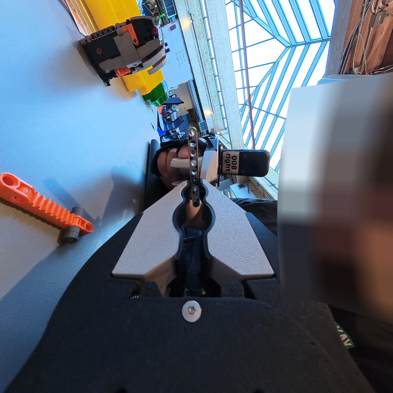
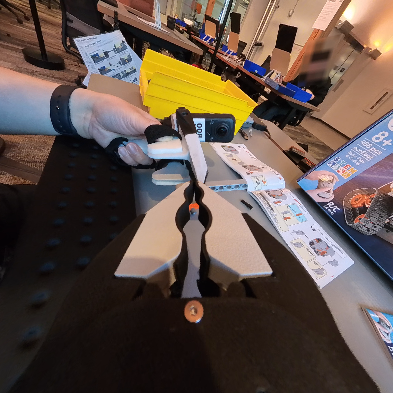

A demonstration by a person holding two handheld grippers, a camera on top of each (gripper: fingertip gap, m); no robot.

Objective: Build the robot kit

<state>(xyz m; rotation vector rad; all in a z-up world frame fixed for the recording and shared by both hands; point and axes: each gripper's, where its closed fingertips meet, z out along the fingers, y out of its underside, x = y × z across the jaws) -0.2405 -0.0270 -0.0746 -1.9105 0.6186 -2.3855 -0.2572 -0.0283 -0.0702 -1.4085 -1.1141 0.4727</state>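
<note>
My left gripper (image 1: 194, 185) is shut on a thin grey beam with a row of holes (image 1: 193, 155). It holds the beam in the air, and a black pin sits in the hole right at the jaw tips. My right gripper (image 2: 194, 185) faces it, tips nearly touching one pale finger (image 2: 196, 157) of the left gripper. Its jaws look shut, and I cannot tell whether anything is between them. A hand with a black wristband (image 2: 61, 110) holds the left gripper. The right gripper's camera (image 1: 244, 163) shows behind the beam.
On the grey table lie an orange toothed rack (image 1: 42, 204), a part-built grey and black model (image 1: 125, 46), a loose grey beam (image 2: 227, 187), a black pin (image 2: 246, 204) and an open instruction booklet (image 2: 287, 223). Yellow bins (image 2: 191, 91) stand behind, a kit box (image 2: 361, 180) at right. Left and right tips are no more than a few centimetres apart.
</note>
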